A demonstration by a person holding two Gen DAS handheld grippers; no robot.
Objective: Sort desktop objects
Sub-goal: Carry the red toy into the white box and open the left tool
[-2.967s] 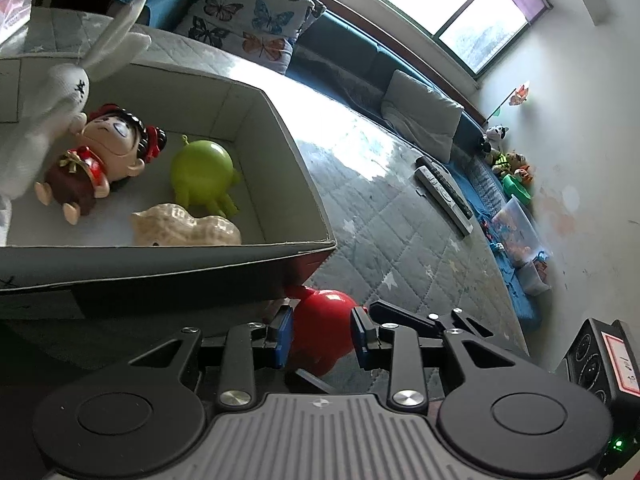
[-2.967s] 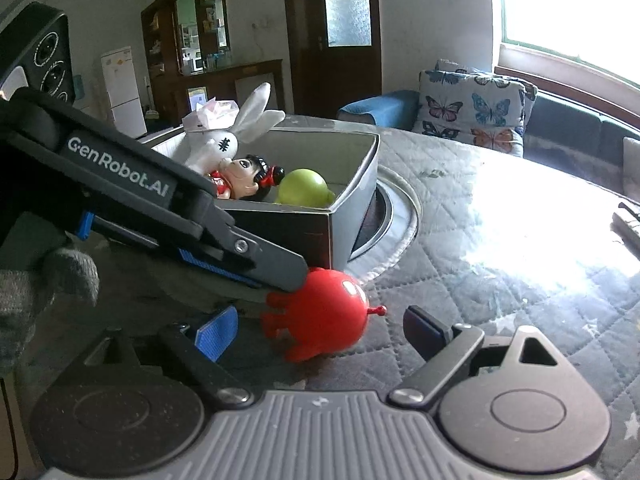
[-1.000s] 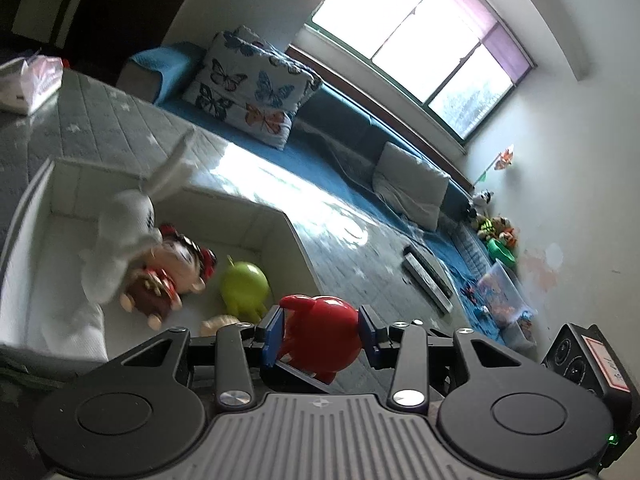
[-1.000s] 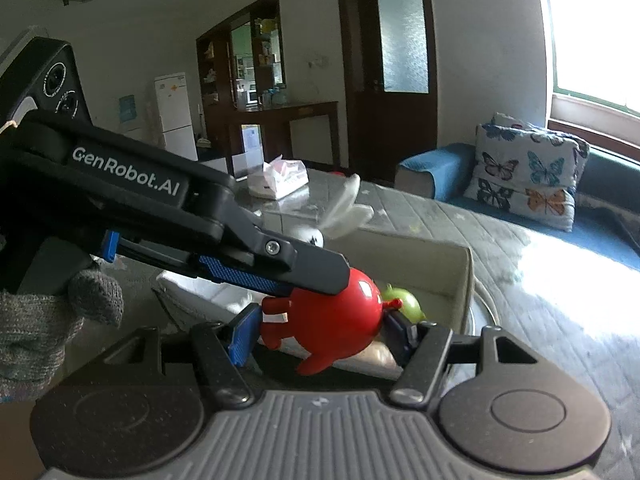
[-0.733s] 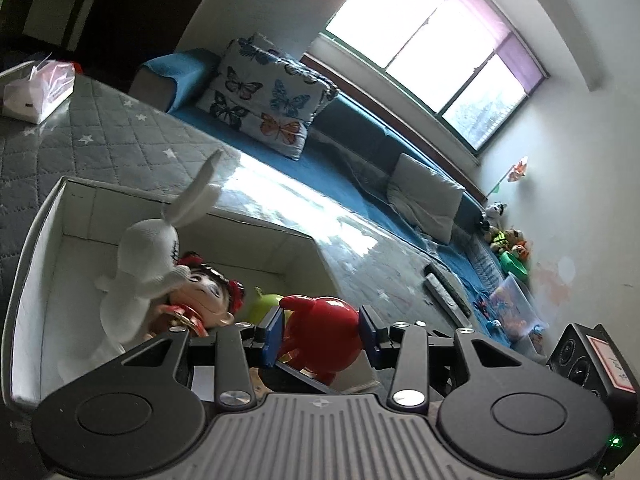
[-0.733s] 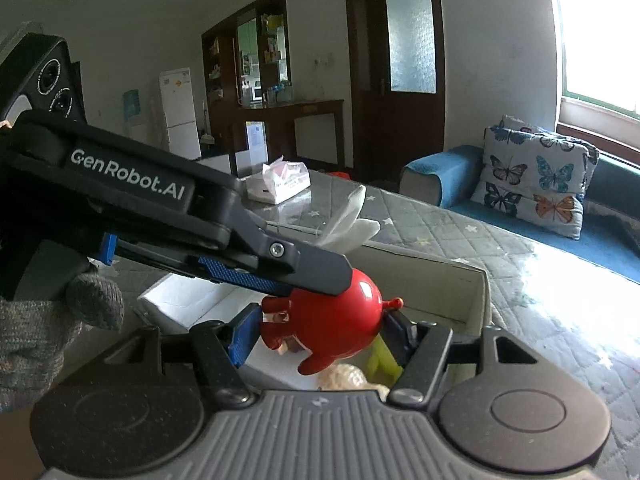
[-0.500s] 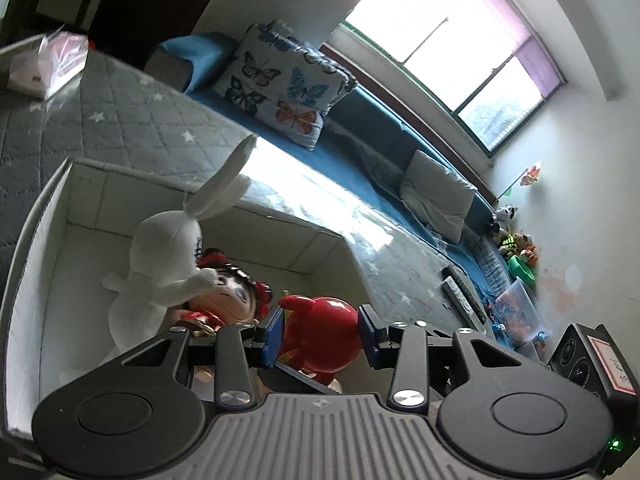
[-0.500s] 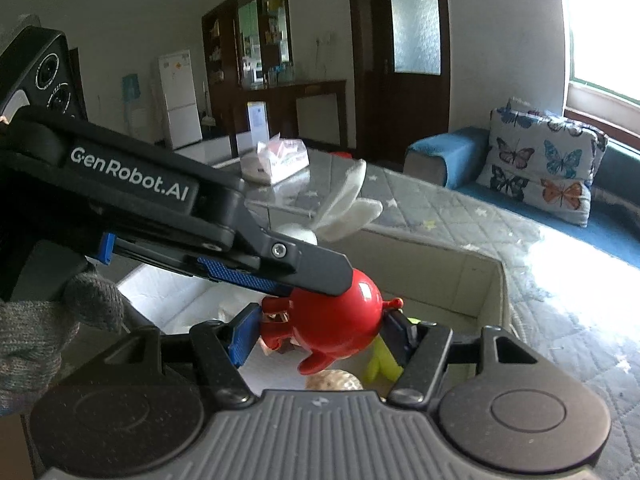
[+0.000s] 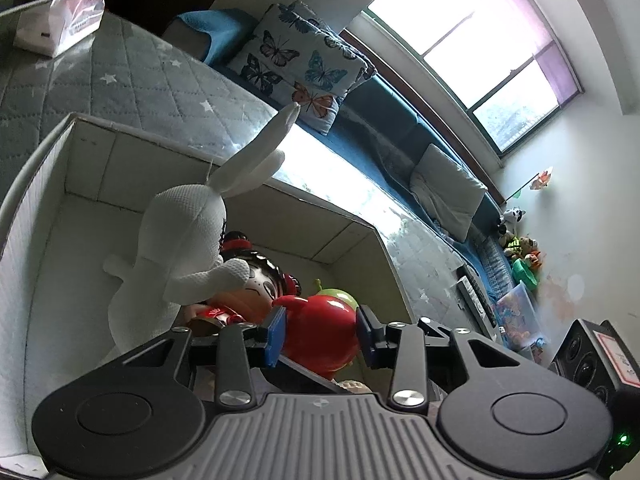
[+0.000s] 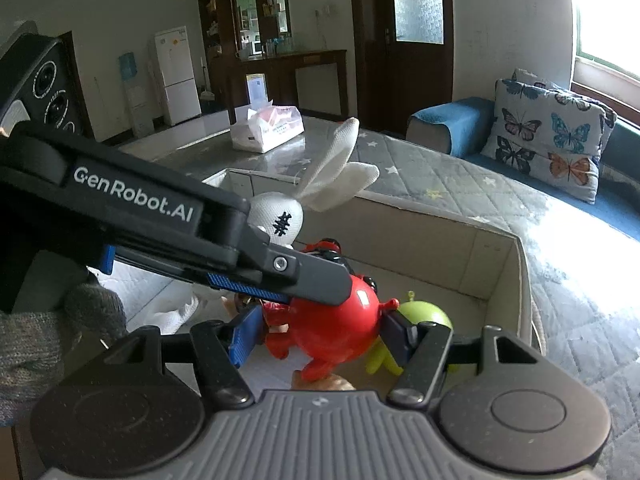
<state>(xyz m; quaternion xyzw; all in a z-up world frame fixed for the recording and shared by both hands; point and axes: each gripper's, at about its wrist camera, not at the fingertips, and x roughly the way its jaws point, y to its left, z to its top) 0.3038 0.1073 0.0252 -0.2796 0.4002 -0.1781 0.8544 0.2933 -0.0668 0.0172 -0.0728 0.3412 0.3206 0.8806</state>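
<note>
- left gripper (image 9: 320, 334) is angled down over the open box (image 9: 36, 208), pinching the red toy (image 9: 318, 332) above the toys inside
- right gripper (image 10: 318, 330) has both fingers pressed on that toy
- green toy (image 10: 426, 312) and doll (image 9: 256, 288) partly hidden; rabbit (image 9: 180, 248) upright

A tissue box (image 10: 266, 127) sat on the gray quilted cover (image 10: 448, 176). A butterfly pillow (image 10: 548, 136) leaned on the blue sofa (image 10: 448, 120). A white fridge (image 10: 176, 74) stood far back, near a dark door (image 10: 400, 36).
</note>
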